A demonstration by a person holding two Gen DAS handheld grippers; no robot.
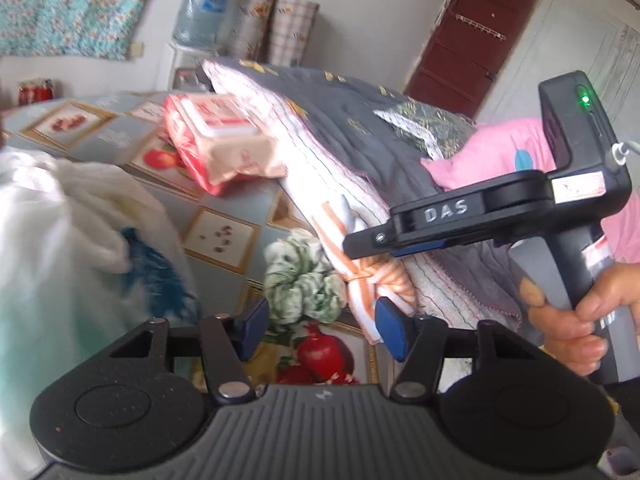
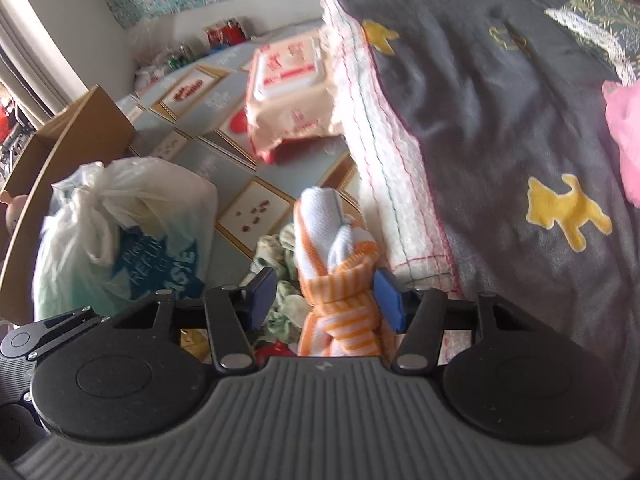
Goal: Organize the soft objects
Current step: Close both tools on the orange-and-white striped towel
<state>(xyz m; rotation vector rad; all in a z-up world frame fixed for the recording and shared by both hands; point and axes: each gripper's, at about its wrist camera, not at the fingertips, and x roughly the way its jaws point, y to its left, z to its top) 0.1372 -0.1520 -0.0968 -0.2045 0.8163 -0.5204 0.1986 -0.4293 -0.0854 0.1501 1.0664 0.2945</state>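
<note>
Left wrist: we alone see hand (image 1: 576, 312) holding right tongs (image 1: 360, 248) above striped cloth (image 1: 360, 280). Left tongs (image 1: 320, 324) open, scrunchie (image 1: 304, 280) just ahead.

Right wrist: our right tongs (image 2: 326, 294) open, astride striped cloth (image 2: 340, 280) on desk (image 2: 256, 208); pads seem clear. Bag (image 2: 120, 240) left.

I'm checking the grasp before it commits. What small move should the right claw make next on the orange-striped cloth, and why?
Probably close the right claw a little further. The knotted orange-striped cloth already sits between its blue pads, near the right one, but a gap shows on the left, so it isn't gripped yet. The green-and-white scrunchie lies just beside it, so close gently.
</note>
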